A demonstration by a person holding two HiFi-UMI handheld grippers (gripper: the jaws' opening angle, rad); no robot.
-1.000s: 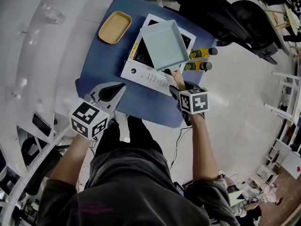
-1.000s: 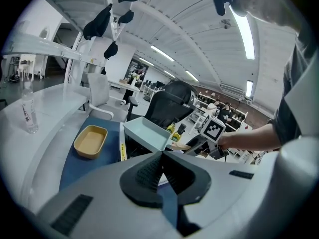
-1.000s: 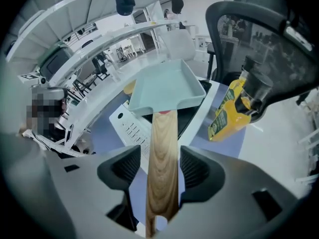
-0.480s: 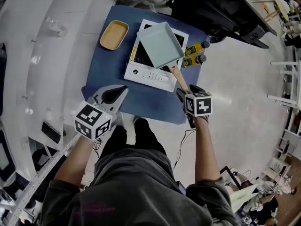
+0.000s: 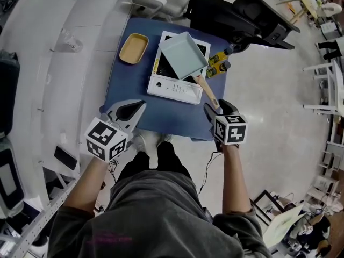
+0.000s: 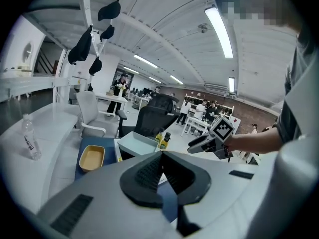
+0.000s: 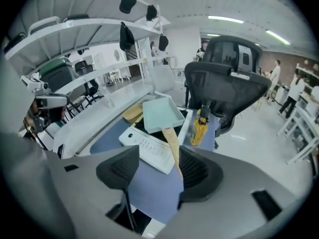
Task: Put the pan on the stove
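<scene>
Clearing out next: pan [image 5: 183,55] on stove [image 5: 173,88], right gripper [image 7: 154,173] fingers just opened wide, handle [image 5: 207,91] tip loose between them; left gripper [image 6: 160,171] fingers closed, empty. Lift straight, no nudging.

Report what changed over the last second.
The right gripper has drawn back along the wooden handle of the pan. Its jaws have just been opening and stand wide, with the handle's tip between them, ungripped. Unchanged: the pan sits on the stove, and the left gripper is shut and empty.

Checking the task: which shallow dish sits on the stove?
The pale blue wooden-handled pan; the tan tray lies beside the stove, on the blue mat.
</scene>
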